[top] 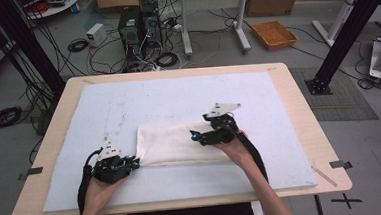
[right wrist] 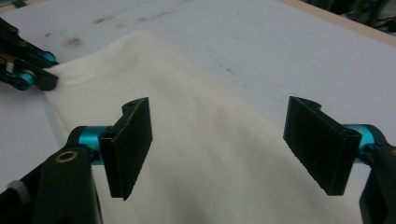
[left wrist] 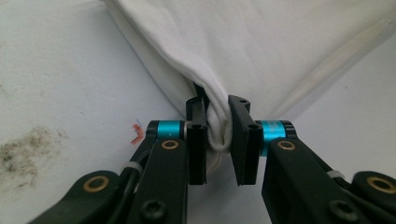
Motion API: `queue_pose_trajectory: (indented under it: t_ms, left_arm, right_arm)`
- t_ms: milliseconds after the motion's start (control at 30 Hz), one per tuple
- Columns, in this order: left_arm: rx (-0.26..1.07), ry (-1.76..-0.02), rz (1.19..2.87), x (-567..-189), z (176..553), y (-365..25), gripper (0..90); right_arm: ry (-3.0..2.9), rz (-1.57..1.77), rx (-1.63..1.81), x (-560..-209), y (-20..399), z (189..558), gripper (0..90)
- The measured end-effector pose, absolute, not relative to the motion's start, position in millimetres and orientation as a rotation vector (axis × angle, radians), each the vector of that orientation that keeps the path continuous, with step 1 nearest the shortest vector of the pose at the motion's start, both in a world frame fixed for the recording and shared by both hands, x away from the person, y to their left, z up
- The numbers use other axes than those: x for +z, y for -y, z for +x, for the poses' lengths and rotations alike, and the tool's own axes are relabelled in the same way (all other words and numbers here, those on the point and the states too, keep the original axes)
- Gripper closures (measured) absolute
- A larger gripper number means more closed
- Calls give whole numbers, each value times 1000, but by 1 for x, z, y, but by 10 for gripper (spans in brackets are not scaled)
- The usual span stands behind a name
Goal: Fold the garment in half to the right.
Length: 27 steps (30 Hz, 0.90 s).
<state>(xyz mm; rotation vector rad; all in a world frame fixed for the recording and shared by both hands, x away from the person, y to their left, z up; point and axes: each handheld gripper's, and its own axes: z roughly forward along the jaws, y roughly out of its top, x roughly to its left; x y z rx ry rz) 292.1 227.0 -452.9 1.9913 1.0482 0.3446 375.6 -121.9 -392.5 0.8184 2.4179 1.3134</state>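
Pinching the near-left corner of a folded white cloth (top: 180, 143), the left gripper (top: 134, 163) sits low on the blue mat (top: 278, 107) at the person's left. In the left gripper view its jaws are clamped on a bunched tuck of the fabric (left wrist: 219, 126), which fans up and away from them.

The cloth lies near the middle of the mat, toward the person's edge, its long axis running left to right across the table. The right gripper (top: 194, 136) hangs over the cloth's right half with its tips pointing left, along that axis and toward the held corner. Its jaws stand wide apart with nothing between them; the right gripper view looks down the cloth (right wrist: 210, 154) beneath them to the left gripper (right wrist: 44, 79) at the far end.

The coming move likely turns on that line. With one corner already pinned, the free gripper is the nearer one to the cloth's right edge and the other corners, and it probably has to drop onto the fabric and take a second hold before the piece can be lifted, spread or folded. Which corner it will go for cannot be told from here.

The table (top: 297, 91) shows bare wood around the mat.
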Motion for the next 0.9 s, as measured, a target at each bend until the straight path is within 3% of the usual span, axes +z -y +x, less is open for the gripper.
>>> queue_pose_trajectory:
  t_ms: [467, 633, 900]
  left_arm:
    - [365, -1043, 1998, -453, 291, -226, 778]
    - [360, -1047, 1991, -453, 291, -226, 777]
    - [362, -1047, 1991, -453, 291, -226, 777]
  right_arm:
    - [-2582, 739, 1363, -396, -14, 427, 333]
    - [-2624, 729, 1309, -409, -39, 439, 391]
    - [-2667, 701, 1232, -427, -54, 447, 395]
